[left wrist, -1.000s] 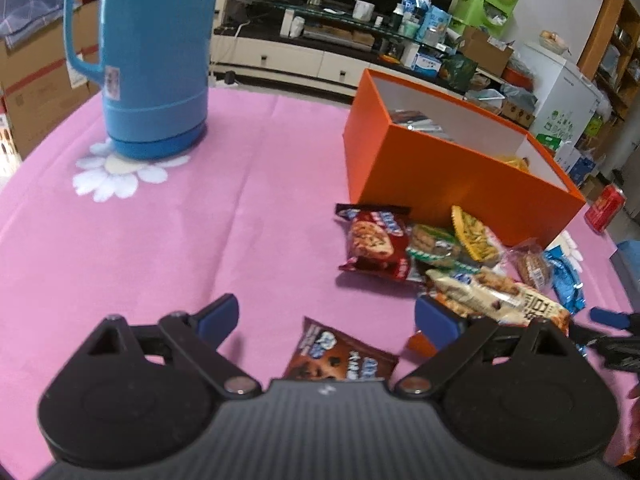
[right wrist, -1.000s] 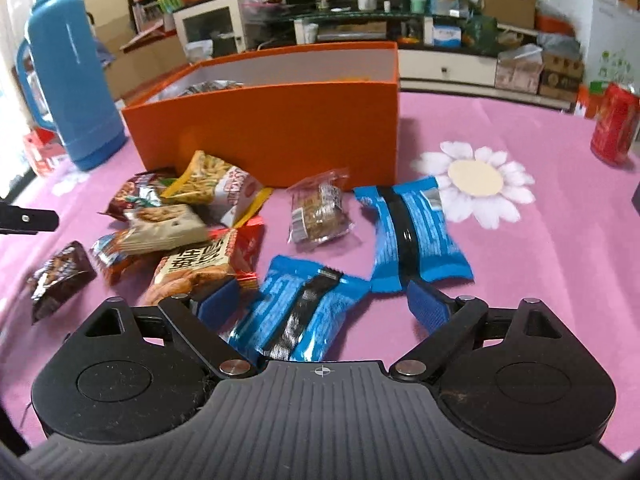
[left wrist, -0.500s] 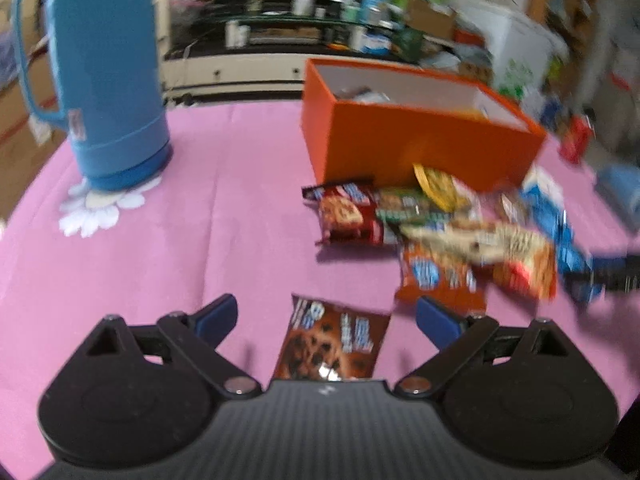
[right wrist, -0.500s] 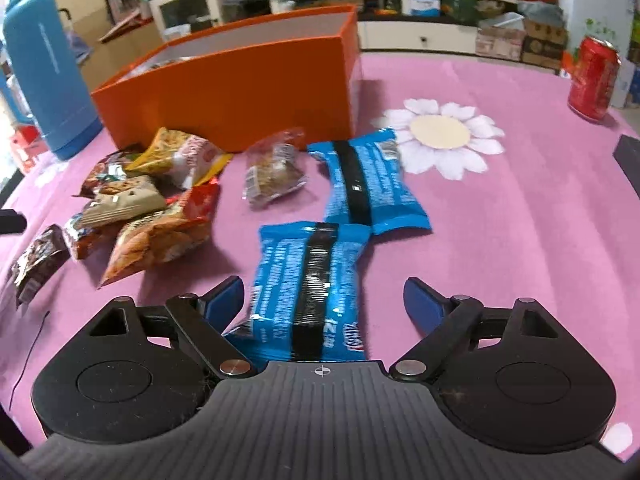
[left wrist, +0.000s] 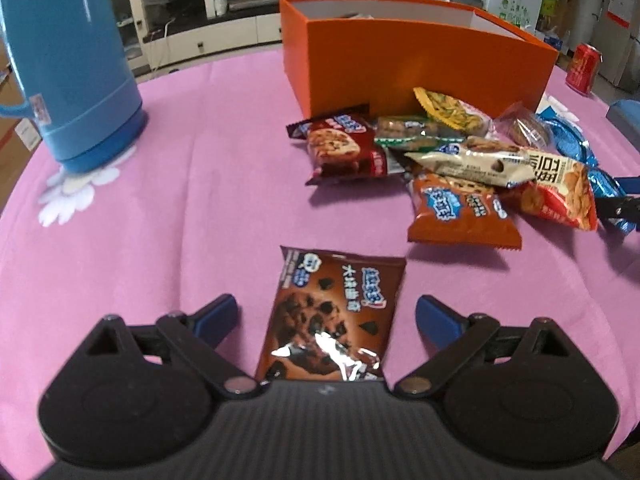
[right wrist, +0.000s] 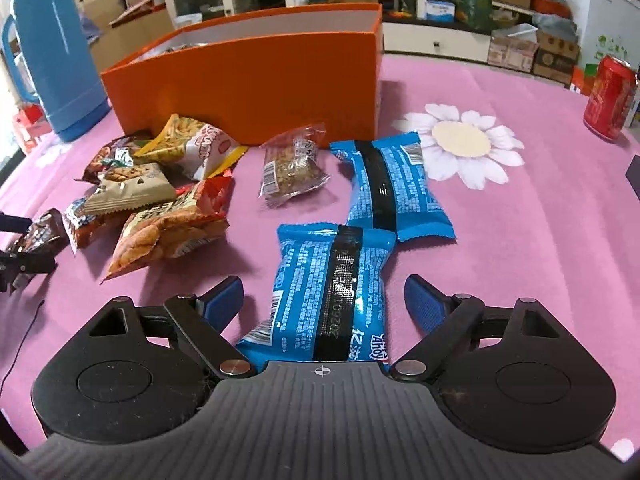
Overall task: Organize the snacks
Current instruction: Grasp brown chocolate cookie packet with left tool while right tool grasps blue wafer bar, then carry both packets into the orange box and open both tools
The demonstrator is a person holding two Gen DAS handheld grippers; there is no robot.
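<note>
Since a second ago your left gripper [left wrist: 326, 318] has come down and squared up over the brown chocolate-cookie packet [left wrist: 332, 312], which now lies lengthwise between its blue fingers instead of askew under them. Your right gripper [right wrist: 324, 300] has lined up on the nearer blue packet [right wrist: 332, 292], which was skewed to the left of it before. Both grippers stand wide open, pads clear of the wrappers on either side; neither has hold of anything yet.

The orange box [right wrist: 248, 80] stands at the back of the pink tabletop [left wrist: 180, 200], and a few wrappers show inside it, so some sorting looks done. Most is left: a heap of packets [left wrist: 460, 168] lies against the front of the box, a clear-wrapped bar [right wrist: 294, 168] lies just beside the second blue packet [right wrist: 394, 184], and your two targets are flat on the cloth. The blue thermos [left wrist: 68, 64] and red can [right wrist: 610, 98] sit well apart from the snacks. You appear to be at the grasp step for both packets.
</note>
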